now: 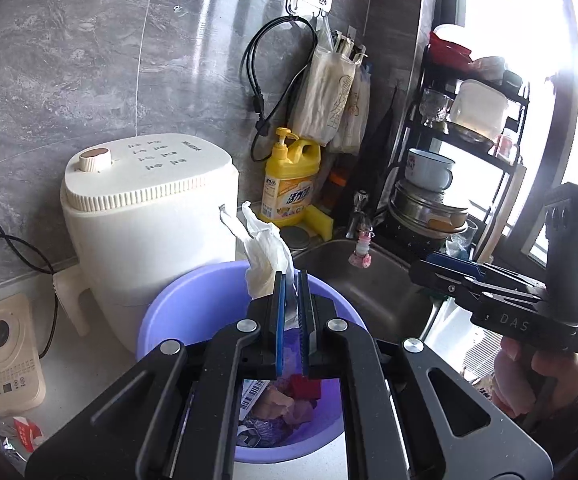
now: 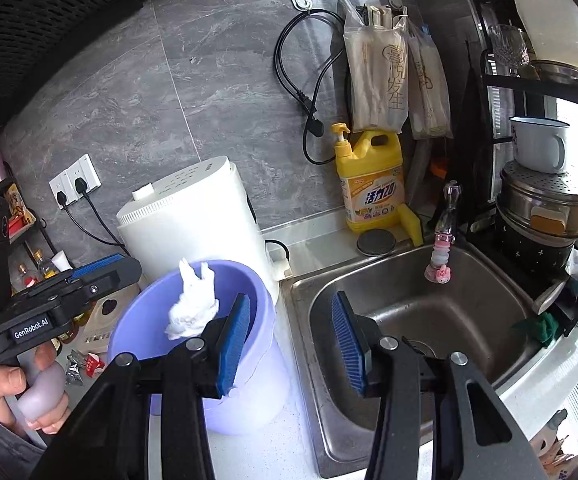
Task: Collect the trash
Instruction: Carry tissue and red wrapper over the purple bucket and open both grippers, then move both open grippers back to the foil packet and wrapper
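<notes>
A crumpled white tissue [image 2: 191, 306] hangs over the mouth of the purple bucket [image 2: 137, 320], touched by neither gripper that I can see. My right gripper [image 2: 291, 344] is open beside it, its left pad close to the tissue and nothing between the pads. In the left wrist view the tissue [image 1: 267, 254] stands just beyond my left gripper [image 1: 293, 280], which is shut to a narrow slit; white shows through the slit. The bucket [image 1: 193, 296] holds paper, wrappers and a red scrap at its bottom. The right gripper [image 1: 429, 269] reaches in from the right. The left gripper [image 2: 129, 270] carries nothing.
A white appliance [image 1: 149, 216] stands behind the bucket, and a steel sink [image 2: 421, 304] with a tap [image 2: 447, 216] lies to its right. A yellow detergent bottle [image 2: 371, 184] and a loaded dish rack [image 2: 545, 200] stand at the back. Wrappers [image 1: 25, 434] lie on the counter at left.
</notes>
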A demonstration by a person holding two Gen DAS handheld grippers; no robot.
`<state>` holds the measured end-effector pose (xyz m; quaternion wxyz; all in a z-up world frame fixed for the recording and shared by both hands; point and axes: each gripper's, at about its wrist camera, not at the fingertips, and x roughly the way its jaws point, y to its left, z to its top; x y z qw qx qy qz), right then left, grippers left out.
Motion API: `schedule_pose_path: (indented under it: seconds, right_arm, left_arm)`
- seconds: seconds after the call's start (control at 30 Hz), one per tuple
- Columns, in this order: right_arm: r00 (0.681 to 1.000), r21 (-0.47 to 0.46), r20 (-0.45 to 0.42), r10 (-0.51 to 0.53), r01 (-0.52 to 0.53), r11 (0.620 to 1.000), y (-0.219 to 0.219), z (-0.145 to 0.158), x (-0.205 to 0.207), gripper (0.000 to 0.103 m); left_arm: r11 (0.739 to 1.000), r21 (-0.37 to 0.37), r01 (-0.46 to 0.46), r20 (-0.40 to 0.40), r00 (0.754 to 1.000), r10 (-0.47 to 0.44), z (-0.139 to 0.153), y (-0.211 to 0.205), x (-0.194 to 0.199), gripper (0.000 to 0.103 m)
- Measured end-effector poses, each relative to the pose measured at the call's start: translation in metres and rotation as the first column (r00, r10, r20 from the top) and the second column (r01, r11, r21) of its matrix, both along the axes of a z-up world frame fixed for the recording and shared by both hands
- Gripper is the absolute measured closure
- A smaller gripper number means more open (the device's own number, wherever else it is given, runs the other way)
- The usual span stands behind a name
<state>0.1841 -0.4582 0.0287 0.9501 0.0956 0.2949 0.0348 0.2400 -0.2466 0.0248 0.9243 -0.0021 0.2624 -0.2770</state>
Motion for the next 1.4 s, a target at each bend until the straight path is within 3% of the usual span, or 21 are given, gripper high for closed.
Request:
schedule_pose_path:
  seconds: [0.03,0.1,0.13,0.33,0.53,0.6,0.7,0.77,0.8,1.13,1.4]
  right_arm:
    - [1.0,0.001,-0.003,-0.002,0.002,1.0,0.001,-0.001,-0.001,0.059]
    - [1.0,0.01,-0.006,-0.004,0.004,1.0,0.004,-0.002,-0.003,0.059]
    - [1.0,0.011,-0.009,0.0,0.0,1.0,0.006,-0.003,-0.003,0.058]
    - [0.998,-0.002,-0.023,0.05,-0.05,0.999,0.029,-0.005,0.001,0.055]
    - [0.991,-0.008,-0.014,0.13,-0.13,0.992,0.064,-0.003,0.003,0.041]
    - [0.987,-0.007,-0.011,0.159,-0.159,0.987,0.079,-0.004,0.005,0.035]
    - [0.979,-0.029,0.022,0.204,-0.204,0.979,0.103,-0.002,0.003,0.007]
    - [0.969,-0.049,0.031,0.244,-0.243,0.969,0.12,-0.002,0.002,0.007]
    - [0.964,-0.054,0.025,0.266,-0.264,0.963,0.128,-0.002,0.003,0.008]
    - [0.921,-0.053,0.001,0.39,-0.389,0.92,0.187,-0.015,0.008,0.008]
    - [0.852,-0.063,-0.023,0.523,-0.524,0.85,0.252,-0.029,0.017,0.008]
  left_arm:
    - [1.0,0.011,0.001,-0.001,1.0,-0.001,0.0,-0.004,0.002,0.088]
    - [1.0,0.007,-0.01,-0.005,1.0,0.01,-0.002,-0.004,0.004,0.049]
    - [1.0,-0.011,-0.018,-0.003,1.0,0.018,-0.002,0.0,0.004,0.047]
    - [0.998,-0.027,-0.053,-0.028,0.998,0.052,-0.005,0.021,0.003,0.043]
    - [0.994,-0.026,-0.109,-0.023,0.994,0.109,-0.004,0.048,-0.01,0.033]
    - [0.99,-0.023,-0.141,-0.028,0.99,0.141,-0.006,0.06,-0.015,0.03]
    - [0.981,-0.025,-0.194,-0.029,0.981,0.194,-0.007,0.083,-0.023,0.021]
    - [0.972,-0.02,-0.235,-0.023,0.972,0.235,-0.007,0.097,-0.03,0.012]
    - [0.966,-0.017,-0.258,-0.018,0.966,0.258,-0.007,0.104,-0.033,0.006]
    - [0.878,-0.01,-0.478,-0.02,0.878,0.477,-0.014,0.186,-0.07,0.006]
    - [0.789,-0.007,-0.615,-0.047,0.788,0.614,-0.028,0.242,-0.104,0.006]
